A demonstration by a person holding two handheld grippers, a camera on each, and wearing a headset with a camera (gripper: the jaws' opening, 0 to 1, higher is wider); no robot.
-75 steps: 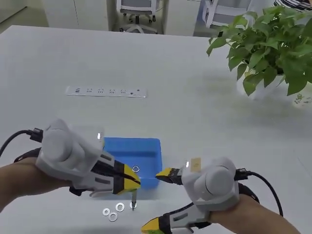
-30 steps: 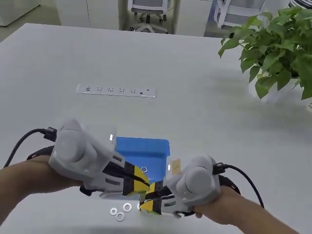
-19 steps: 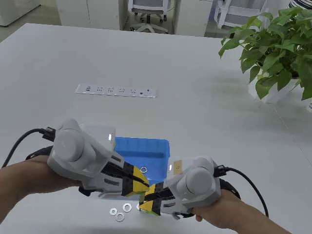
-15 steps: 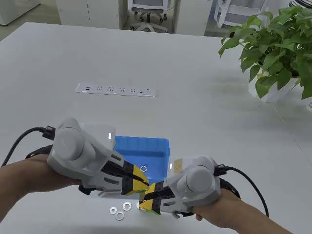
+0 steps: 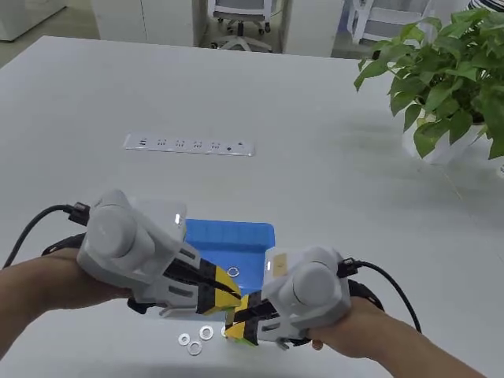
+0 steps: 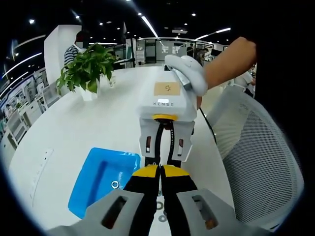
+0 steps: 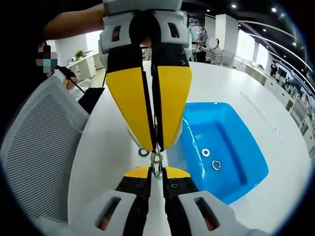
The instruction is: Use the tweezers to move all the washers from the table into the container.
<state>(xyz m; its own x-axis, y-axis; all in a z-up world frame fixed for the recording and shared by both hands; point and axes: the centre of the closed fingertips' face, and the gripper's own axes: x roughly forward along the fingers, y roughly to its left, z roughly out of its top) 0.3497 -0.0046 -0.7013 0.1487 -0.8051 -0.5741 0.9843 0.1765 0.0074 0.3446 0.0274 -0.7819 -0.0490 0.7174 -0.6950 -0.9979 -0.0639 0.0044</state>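
The left gripper (image 5: 230, 291) and the right gripper (image 5: 236, 329) meet tip to tip low on the white table (image 5: 331, 165). The left gripper's yellow jaws are squeezed tight on the tweezers (image 7: 156, 166). In the right gripper view the thin metal tweezers poke out of those jaws and go down between the right gripper's jaws, which are pinched onto them too.

The blue container (image 5: 236, 235) sits at 12 o'clock from the tips, very near. Its near wall is just beside the left gripper's jaws. One washer in the container (image 5: 233, 272) shows in the head view. The right gripper view shows two in there.

Three washers on the table (image 5: 206, 333) lie in a little bunch at 9 o'clock from the right gripper's tips, close by.

The table edge runs just behind the washers in the right gripper view, and a mesh chair (image 7: 39, 147) stands past it.

There is lots of bare table at 12 o'clock past the container. A power strip (image 5: 189, 146) lies out there, well apart. A green plant (image 5: 449, 71) stands at 2 o'clock, far off.
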